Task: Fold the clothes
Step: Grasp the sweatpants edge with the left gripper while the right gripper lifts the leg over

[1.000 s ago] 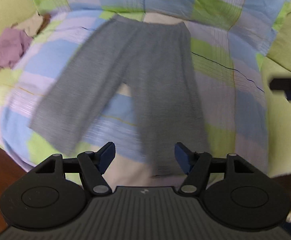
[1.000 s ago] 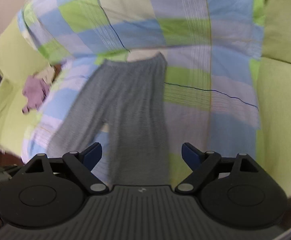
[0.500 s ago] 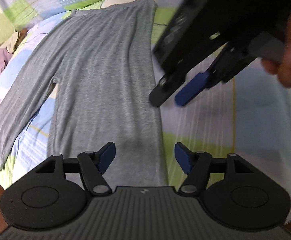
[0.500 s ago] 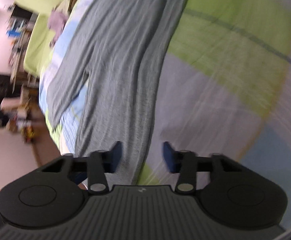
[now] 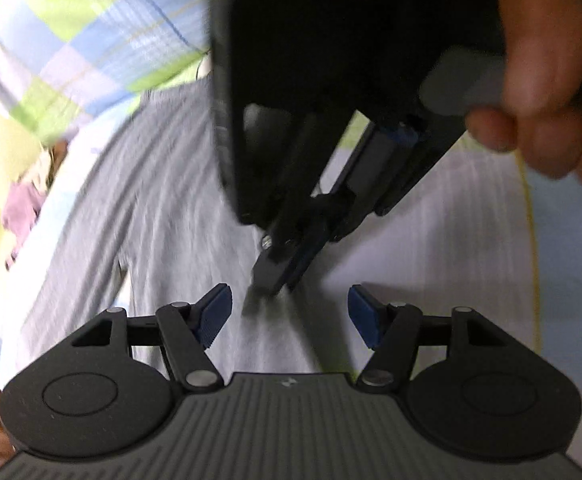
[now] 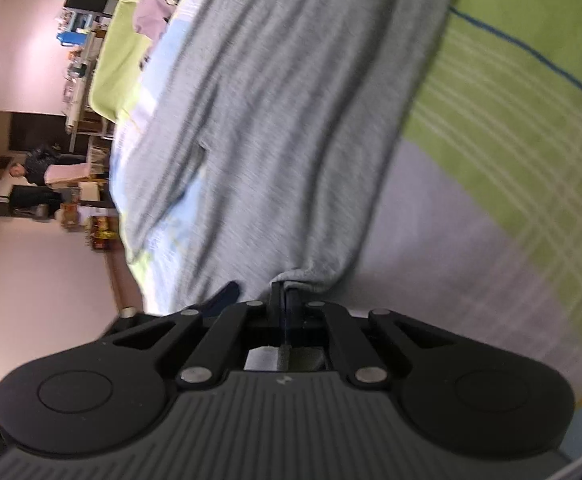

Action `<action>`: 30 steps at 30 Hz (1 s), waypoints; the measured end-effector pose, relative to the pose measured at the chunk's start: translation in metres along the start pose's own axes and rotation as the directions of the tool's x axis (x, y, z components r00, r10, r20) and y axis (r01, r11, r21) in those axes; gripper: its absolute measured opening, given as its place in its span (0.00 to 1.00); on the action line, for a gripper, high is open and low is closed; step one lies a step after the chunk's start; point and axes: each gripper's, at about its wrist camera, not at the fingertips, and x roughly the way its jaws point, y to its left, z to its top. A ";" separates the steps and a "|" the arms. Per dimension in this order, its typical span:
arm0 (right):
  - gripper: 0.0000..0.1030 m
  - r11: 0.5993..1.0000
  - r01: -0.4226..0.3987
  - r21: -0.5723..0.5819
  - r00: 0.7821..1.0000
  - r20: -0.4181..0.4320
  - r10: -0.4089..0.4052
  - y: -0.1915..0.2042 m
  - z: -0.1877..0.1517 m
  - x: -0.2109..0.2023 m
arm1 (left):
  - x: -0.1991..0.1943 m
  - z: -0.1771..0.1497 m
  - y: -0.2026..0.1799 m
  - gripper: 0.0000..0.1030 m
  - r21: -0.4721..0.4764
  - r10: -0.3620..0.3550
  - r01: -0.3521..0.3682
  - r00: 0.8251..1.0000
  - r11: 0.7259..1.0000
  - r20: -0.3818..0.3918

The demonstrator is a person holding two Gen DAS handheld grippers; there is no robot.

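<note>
Grey trousers lie flat on a checked blanket. In the left wrist view, my left gripper hovers low over one trouser leg near its hem. Its jaws are closing, the cloth lies below them, and the blue pads press on nothing. My right gripper, held by a hand, comes down from the upper right just ahead of it. In the right wrist view the right gripper is shut, pinching the side edge of the grey trousers into a small raised fold.
The blanket covers a green sofa. A pink garment lies on the sofa at the far left, beyond the other trouser leg. A room with furniture and a seated person shows past the sofa's edge.
Both grippers came down close to the trousers. The right gripper's jaws went from wide to shut on the leg's edge. The left gripper's jaws narrowed slightly.
</note>
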 end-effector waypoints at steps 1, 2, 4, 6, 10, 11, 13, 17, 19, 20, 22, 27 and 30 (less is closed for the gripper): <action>0.00 1.000 -0.005 0.004 1.000 -0.010 0.005 0.001 0.004 -0.001 | 0.003 0.000 -0.001 0.45 0.012 -0.003 0.003 1.000 1.000 0.006; 0.00 1.000 0.001 0.008 1.000 -0.026 -0.001 0.002 0.005 0.000 | 0.007 0.000 0.000 0.39 0.015 -0.008 0.008 1.000 1.000 0.004; 0.03 1.000 0.013 0.015 0.998 -0.059 -0.012 0.004 0.007 0.001 | 0.010 -0.001 0.003 0.25 -0.004 -0.032 0.032 0.999 0.999 -0.002; 0.02 0.999 0.036 -0.001 0.995 -0.089 -0.036 0.004 0.008 0.000 | 0.010 -0.004 0.007 0.17 -0.038 -0.065 0.065 0.998 0.997 -0.002; 0.44 0.980 0.080 -0.181 0.994 -0.059 -0.092 0.012 0.017 -0.021 | 0.008 -0.016 0.019 0.00 -0.106 -0.093 0.090 0.996 0.990 -0.016; 0.47 0.963 0.114 -0.244 0.991 -0.039 -0.128 0.016 0.019 -0.026 | 0.007 -0.021 0.023 0.00 -0.123 -0.097 0.093 0.995 0.988 -0.020; 0.46 0.846 0.259 -0.467 0.963 0.062 -0.261 0.026 0.027 -0.041 | 0.006 -0.028 0.030 0.00 -0.152 -0.108 0.103 0.994 0.983 -0.023; 0.43 0.382 0.389 -0.839 0.898 0.252 -0.361 0.042 0.024 -0.051 | 0.008 -0.034 0.038 0.00 -0.182 -0.115 0.108 0.993 0.977 -0.027; 0.43 0.149 0.354 -0.923 0.890 0.283 -0.358 0.042 0.018 -0.047 | 0.009 -0.035 0.040 0.00 -0.191 -0.116 0.108 0.993 0.976 -0.030; 0.42 0.000 0.312 -0.950 0.889 0.292 -0.353 0.040 0.011 -0.043 | 0.010 -0.035 0.042 0.00 -0.201 -0.117 0.109 0.993 0.973 -0.031; 0.38 -0.264 0.221 -0.939 0.889 0.306 -0.342 0.036 0.001 -0.034 | 0.010 -0.035 0.043 0.00 -0.221 -0.124 0.114 0.992 0.969 -0.031; 0.32 -0.499 0.134 -0.856 0.896 0.320 -0.308 0.026 -0.003 -0.018 | 0.008 -0.029 0.042 0.00 -0.276 -0.141 0.127 0.990 0.953 -0.032; 0.07 -0.611 0.100 -0.786 0.897 0.336 -0.286 0.021 -0.005 -0.008 | 0.005 -0.029 0.038 0.00 -0.277 -0.146 0.130 0.988 0.952 -0.039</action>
